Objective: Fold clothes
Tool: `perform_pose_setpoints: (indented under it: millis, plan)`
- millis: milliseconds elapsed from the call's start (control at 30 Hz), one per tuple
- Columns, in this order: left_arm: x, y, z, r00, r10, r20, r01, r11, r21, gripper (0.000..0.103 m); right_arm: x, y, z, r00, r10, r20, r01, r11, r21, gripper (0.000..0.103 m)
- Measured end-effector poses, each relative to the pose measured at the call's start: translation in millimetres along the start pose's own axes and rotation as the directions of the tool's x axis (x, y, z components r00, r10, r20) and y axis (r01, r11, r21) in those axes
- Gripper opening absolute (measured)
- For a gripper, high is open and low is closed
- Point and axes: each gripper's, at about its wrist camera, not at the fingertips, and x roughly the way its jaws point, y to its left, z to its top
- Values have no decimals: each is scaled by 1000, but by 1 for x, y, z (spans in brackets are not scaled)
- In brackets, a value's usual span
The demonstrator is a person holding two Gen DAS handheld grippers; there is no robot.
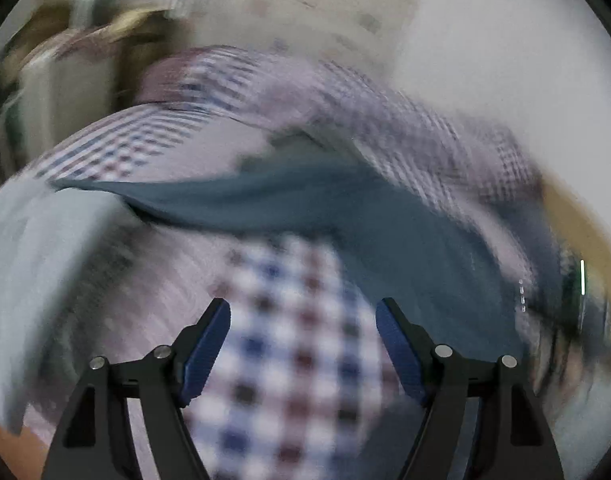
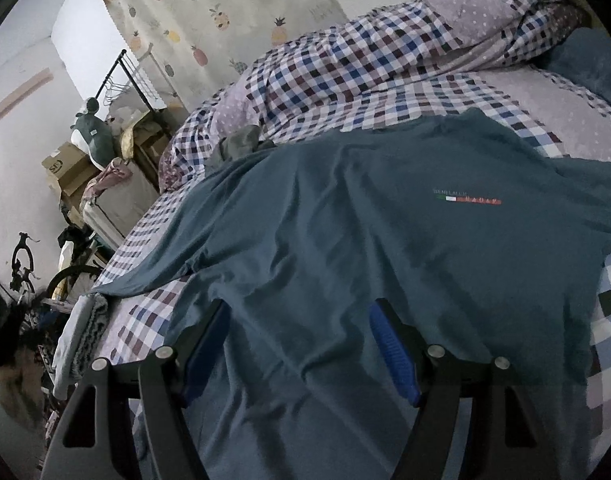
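Teal cotton T-shirt [image 2: 345, 220] spread flat on our checked bedsheet [image 2: 137, 320].
Our left gripper [image 1: 303, 344] gapes empty over blurred checks; our right gripper [image 2: 299, 344] hovers wide above the shirt's hem.

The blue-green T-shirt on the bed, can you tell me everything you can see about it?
The T-shirt is dark teal, soft-looking cloth. It lies spread out and wrinkled on the checked bedsheet, front side up, with a small chest logo: tiny lettering over a green, white and red stripe. One sleeve stretches toward the bed's edge. Its lower part lies under the open right gripper, which holds nothing. The left wrist view shows the shirt only as a blur.
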Motion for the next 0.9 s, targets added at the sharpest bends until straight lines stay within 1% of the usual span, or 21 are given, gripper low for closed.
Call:
perform_pose_setpoints:
  millis: [67, 100, 167, 233, 267, 300, 433, 467, 500, 533, 567, 600, 633, 667, 700, 733, 767, 800, 833, 867, 900]
  plan:
    - [2, -40, -27, 995, 26, -92, -14, 992, 126, 79, -2, 3, -1, 1000, 6, 0, -6, 1000, -11, 76]
    - [7, -52, -39, 990, 53, -128, -29, 984, 178, 79, -3, 4, -2, 1000, 7, 0, -7, 1000, -19, 76]
    - [15, -75, -63, 974, 110, -196, -53, 959, 278, 79, -6, 7, -4, 1000, 6, 1, -6, 999, -37, 76]
    - [29, -75, -80, 953, 164, -253, -77, 943, 323, 76, -8, 9, -6, 1000, 5, 2, -5, 998, -56, 76]
    - [36, -76, -88, 941, 192, -280, -87, 934, 345, 70, -9, 10, -6, 1000, 5, 3, -5, 998, -63, 76]
    - [43, -76, -96, 927, 216, -306, -96, 926, 364, 60, -11, 9, -7, 1000, 7, 6, -6, 998, -65, 76]
    - [66, -72, -107, 892, 237, -384, -98, 932, 348, 48, -18, 6, -7, 1000, 4, 16, -3, 998, -61, 76]
    - [71, -72, -109, 886, 238, -399, -94, 933, 348, 40, -20, 5, -7, 1000, 3, 18, -2, 998, -60, 76]
    - [73, -73, -109, 887, 228, -402, -85, 935, 344, 27, -21, 4, -7, 1000, 3, 20, -2, 998, -60, 76]
    - [71, -73, -108, 889, 206, -409, -68, 943, 327, 15, -23, 3, -6, 1000, 2, 21, -1, 998, -60, 76]
    - [67, -71, -106, 891, 164, -424, -43, 959, 280, 1, -25, 2, -6, 1000, 0, 23, 1, 998, -60, 76]
    - [62, -68, -104, 892, 117, -436, -16, 973, 230, 1, -26, 1, -6, 1000, -2, 24, 3, 998, -59, 76]
    - [51, -63, -99, 901, 46, -432, 23, 988, 153, 1, -27, -1, -6, 1000, -3, 25, 4, 998, -58, 76]
    - [36, -54, -94, 906, -56, -420, 83, 995, 46, 1, -28, -2, -6, 1000, -4, 27, 5, 998, -57, 76]
    - [23, -44, -91, 908, -141, -395, 129, 990, -57, 1, -29, -4, -5, 1000, -5, 28, 6, 998, -55, 76]
    - [10, -33, -88, 905, -221, -364, 174, 972, -158, 1, -30, -5, -5, 1000, -5, 29, 6, 998, -55, 76]
    - [0, -20, -89, 899, -281, -337, 203, 947, -250, 1, -31, -6, -4, 1000, -4, 30, 6, 999, -54, 76]
    - [-5, -10, -92, 895, -302, -330, 200, 930, -309, 1, -32, -8, -3, 999, -4, 32, 6, 999, -52, 76]
    - [-4, 1, -98, 889, -299, -348, 167, 917, -361, 1, -33, -9, -3, 999, -4, 34, 5, 999, -50, 76]
    - [2, 12, -109, 874, -283, -395, 109, 907, -408, 1, -34, -10, -3, 999, -4, 36, 5, 999, -48, 76]
    - [5, 18, -119, 860, -253, -443, 47, 904, -424, 1, -34, -11, -3, 999, -4, 37, 6, 999, -46, 76]
